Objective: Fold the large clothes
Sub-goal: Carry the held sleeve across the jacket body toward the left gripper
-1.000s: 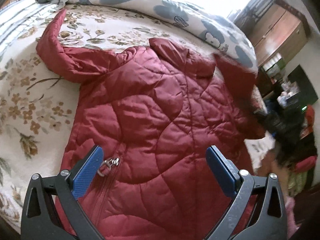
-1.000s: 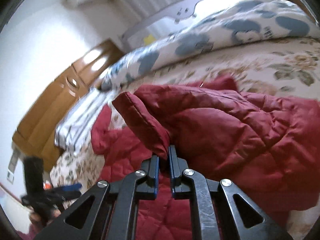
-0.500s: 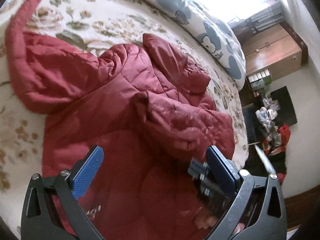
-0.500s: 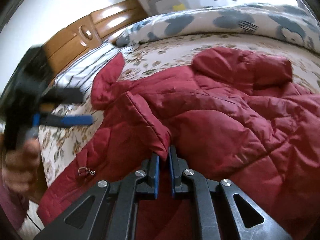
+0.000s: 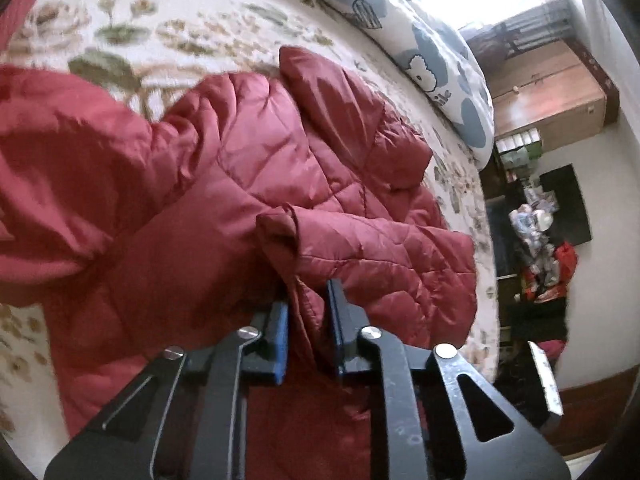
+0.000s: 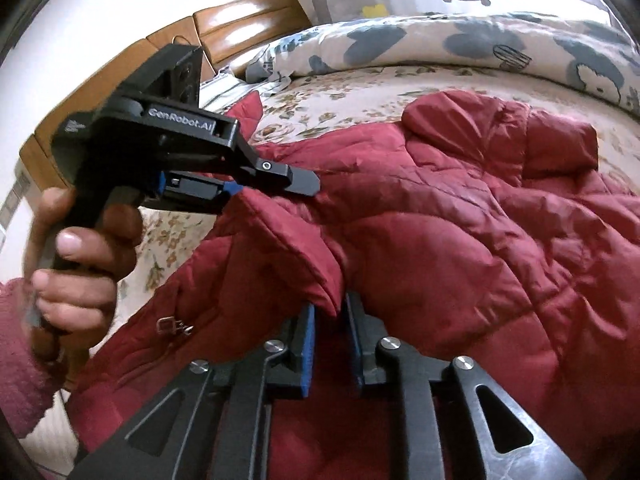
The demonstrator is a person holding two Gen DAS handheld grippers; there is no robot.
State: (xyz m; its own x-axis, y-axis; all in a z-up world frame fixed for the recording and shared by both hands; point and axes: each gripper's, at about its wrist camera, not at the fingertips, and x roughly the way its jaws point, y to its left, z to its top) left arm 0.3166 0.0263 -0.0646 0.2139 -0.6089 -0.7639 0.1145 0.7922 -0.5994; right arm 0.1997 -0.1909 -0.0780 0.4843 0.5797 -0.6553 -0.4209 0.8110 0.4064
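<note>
Red quilted jacket (image 5: 248, 184): spread front-up on a floral bedsheet (image 5: 168, 20), one sleeve (image 6: 420, 248) folded across its chest, zipper pull (image 6: 172, 325) showing near the hem.
Sleeve cuff: both tools meet here; the cuff (image 5: 280, 236) stands pinched into a ridge above the jacket body.
Left gripper (image 5: 307, 322): jaws narrowed onto a fold of cuff fabric, blue pads pressing it from both sides.
Right gripper (image 6: 329, 334): fingers slightly apart astride the cuff's tip; whether the pads bite or merely flank it cannot be told.
Left hand (image 6: 76, 256): wrapped round the tool's handle, pink knit cuff at the wrist.
Step in hand, as judged: laying the sleeve flat over the torso.
How to do it well: keep the cuff taut between the two tools, lower it square to the zipper line, smooth the puffy quilting before letting go, since slick padded cloth likely springs back.
Surroundings: a blue-patterned pillow (image 6: 460, 44) along the far edge of the bed, wooden headboard (image 6: 224, 28) behind, wooden cabinet (image 5: 548, 100) beyond.
</note>
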